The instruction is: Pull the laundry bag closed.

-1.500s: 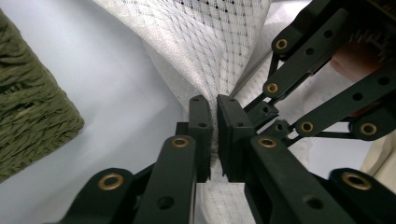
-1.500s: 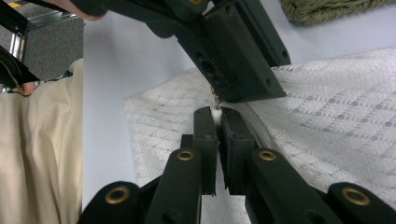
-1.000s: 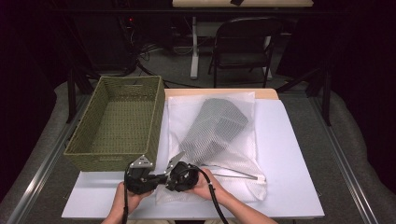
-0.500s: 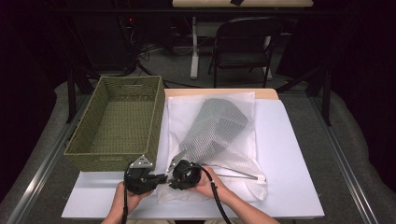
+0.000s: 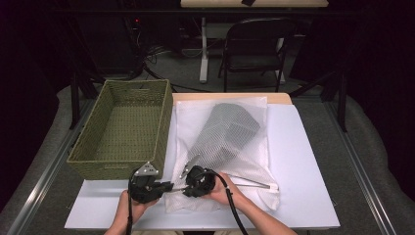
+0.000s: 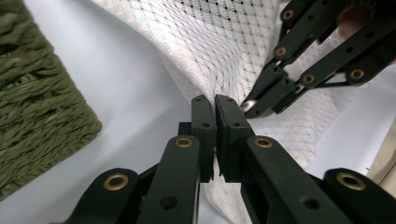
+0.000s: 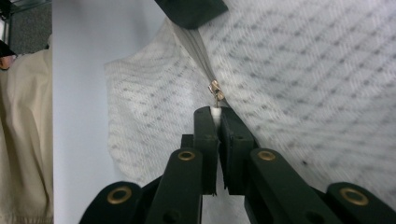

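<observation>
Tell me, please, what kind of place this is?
Probably a lab or studio set up for recording, not a home: a white-topped table stands among dark curtains, with loose cables on the floor and a folding chair behind. On it lie a wicker basket and a mesh laundry bag.

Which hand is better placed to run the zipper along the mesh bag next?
Likely the right: its claw is shut on the zipper pull of the mesh bag. The left claw pinches the bag's fabric beside it, anchoring it.

White diamond-patterned mesh bag (image 5: 254,171) holds a grey checked garment (image 5: 222,132); olive-green woven basket (image 5: 122,132); white desk (image 5: 303,196).
</observation>
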A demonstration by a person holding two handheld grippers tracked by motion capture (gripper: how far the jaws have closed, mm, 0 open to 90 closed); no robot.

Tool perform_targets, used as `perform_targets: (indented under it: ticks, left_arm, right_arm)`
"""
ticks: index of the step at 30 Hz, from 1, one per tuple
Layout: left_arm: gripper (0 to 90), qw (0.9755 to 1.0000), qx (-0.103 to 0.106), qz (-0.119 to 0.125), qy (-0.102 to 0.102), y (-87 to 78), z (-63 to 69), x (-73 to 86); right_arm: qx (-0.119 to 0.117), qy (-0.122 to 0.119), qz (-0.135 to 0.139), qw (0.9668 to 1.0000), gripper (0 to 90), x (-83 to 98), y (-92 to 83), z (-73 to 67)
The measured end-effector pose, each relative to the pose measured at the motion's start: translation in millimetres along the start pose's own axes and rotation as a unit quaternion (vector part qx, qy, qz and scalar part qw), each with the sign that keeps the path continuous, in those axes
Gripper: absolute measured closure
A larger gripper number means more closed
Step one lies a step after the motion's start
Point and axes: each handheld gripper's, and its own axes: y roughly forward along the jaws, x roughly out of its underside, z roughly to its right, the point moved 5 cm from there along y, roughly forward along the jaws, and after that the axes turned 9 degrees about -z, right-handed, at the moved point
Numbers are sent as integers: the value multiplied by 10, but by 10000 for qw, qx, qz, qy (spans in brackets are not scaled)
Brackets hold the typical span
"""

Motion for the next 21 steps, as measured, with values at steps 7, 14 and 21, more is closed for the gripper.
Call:
perform_targets:
  ticks: [7, 14, 21]
  left_arm:
    - [868, 10000, -60, -4, 49, 11, 6, 1]
    - [867, 10000, -73, 23, 11, 7, -3, 2]
    - [867, 9999, -124, -9, 41, 11, -11, 5]
  right_arm:
    - [16, -53, -73, 10000, 867, 38, -55, -13]
    - [78, -24, -221, 9997, 866, 135, -163, 49]
    - [55, 6, -281, 9996, 866, 201, -211, 65]
